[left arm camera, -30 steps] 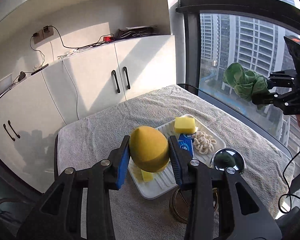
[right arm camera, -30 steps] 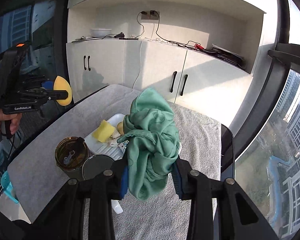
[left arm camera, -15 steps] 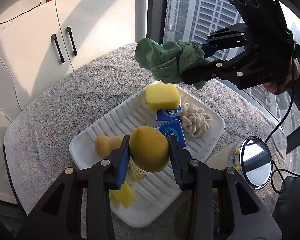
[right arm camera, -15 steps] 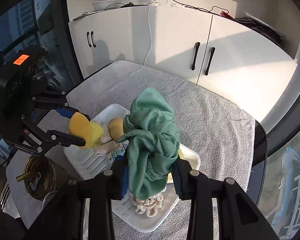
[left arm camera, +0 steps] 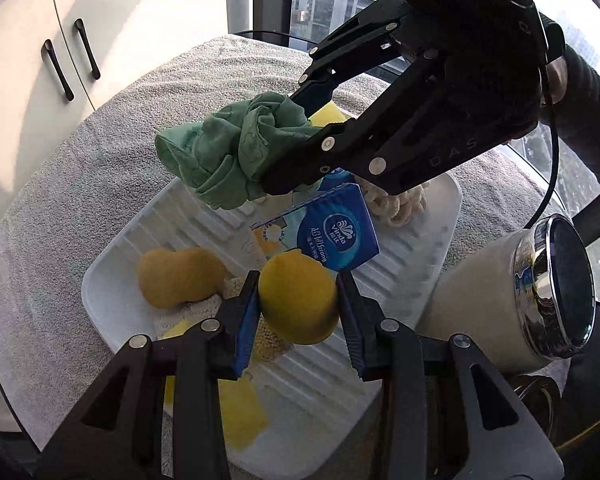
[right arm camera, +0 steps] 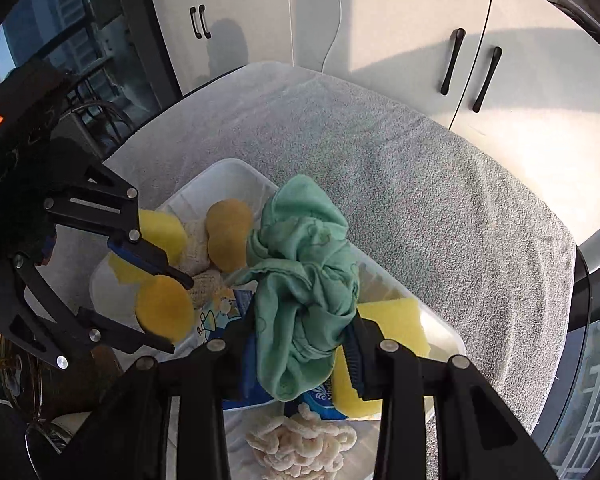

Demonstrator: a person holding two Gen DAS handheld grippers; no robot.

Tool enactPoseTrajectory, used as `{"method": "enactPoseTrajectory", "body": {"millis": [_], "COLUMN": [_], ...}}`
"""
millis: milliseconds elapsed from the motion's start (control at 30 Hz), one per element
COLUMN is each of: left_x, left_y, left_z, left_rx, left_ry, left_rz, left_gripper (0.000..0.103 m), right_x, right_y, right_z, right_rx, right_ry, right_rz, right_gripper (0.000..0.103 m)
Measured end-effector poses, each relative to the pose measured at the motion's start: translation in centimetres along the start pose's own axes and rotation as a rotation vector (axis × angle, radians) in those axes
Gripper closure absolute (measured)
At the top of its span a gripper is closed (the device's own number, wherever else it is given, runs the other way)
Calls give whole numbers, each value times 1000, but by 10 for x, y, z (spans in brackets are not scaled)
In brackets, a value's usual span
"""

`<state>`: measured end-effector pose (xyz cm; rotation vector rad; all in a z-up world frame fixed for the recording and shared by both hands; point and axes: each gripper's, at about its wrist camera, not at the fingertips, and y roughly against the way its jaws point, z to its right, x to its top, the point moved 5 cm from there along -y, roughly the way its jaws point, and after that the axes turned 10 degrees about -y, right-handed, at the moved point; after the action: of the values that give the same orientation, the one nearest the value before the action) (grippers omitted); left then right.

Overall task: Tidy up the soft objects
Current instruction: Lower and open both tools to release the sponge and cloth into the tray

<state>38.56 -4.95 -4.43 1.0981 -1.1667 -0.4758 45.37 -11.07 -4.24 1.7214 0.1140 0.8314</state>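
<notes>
My left gripper [left arm camera: 298, 304] is shut on a round yellow sponge [left arm camera: 298, 300], held low over the white ribbed tray [left arm camera: 416, 252]. My right gripper [right arm camera: 304, 332] is shut on a bunched green cloth [right arm camera: 304, 276], also hanging over the tray [right arm camera: 228, 172]. In the left wrist view the right gripper [left arm camera: 288, 144] comes in from the upper right with the cloth [left arm camera: 228, 156]. In the right wrist view the left gripper [right arm camera: 180, 312] sits at the left with the sponge [right arm camera: 164, 308]. The tray holds a gourd-shaped yellow sponge [left arm camera: 176, 276], flat yellow sponges [right arm camera: 392, 320], blue tissue packs [left arm camera: 332, 232] and a cream knitted piece [right arm camera: 300, 444].
A grey towel [right arm camera: 420, 200] covers the table. A white cup with a chrome lid [left arm camera: 540, 288] stands at the tray's right edge, with a brass-rimmed jar [right arm camera: 20, 380] beside it. White cabinets [right arm camera: 420, 32] stand behind the table, and a window runs along one side.
Both grippers have come down and tilted toward the tray, each keeping its load. The right gripper with the green cloth has moved in over the tray, close above the left gripper's sponge.
</notes>
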Motion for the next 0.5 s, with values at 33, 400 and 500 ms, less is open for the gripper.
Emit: {"method": "enactPoseTrajectory", "body": {"millis": [33, 400, 500], "left_x": [-1, 0, -1], "left_y": [-1, -5, -6], "left_z": [1, -6, -9], "left_rx": [-2, 16, 31], "left_ry": [-4, 11, 24], "left_rz": [-2, -2, 0], "left_gripper": [67, 62, 48], "right_x": [-1, 1, 2], "right_y": [-3, -26, -27], "right_z": [-2, -4, -7], "right_rx": [2, -21, -33], "right_ry": [8, 27, 37], "right_rz": [-8, -47, -46], "right_gripper": [65, 63, 63]}}
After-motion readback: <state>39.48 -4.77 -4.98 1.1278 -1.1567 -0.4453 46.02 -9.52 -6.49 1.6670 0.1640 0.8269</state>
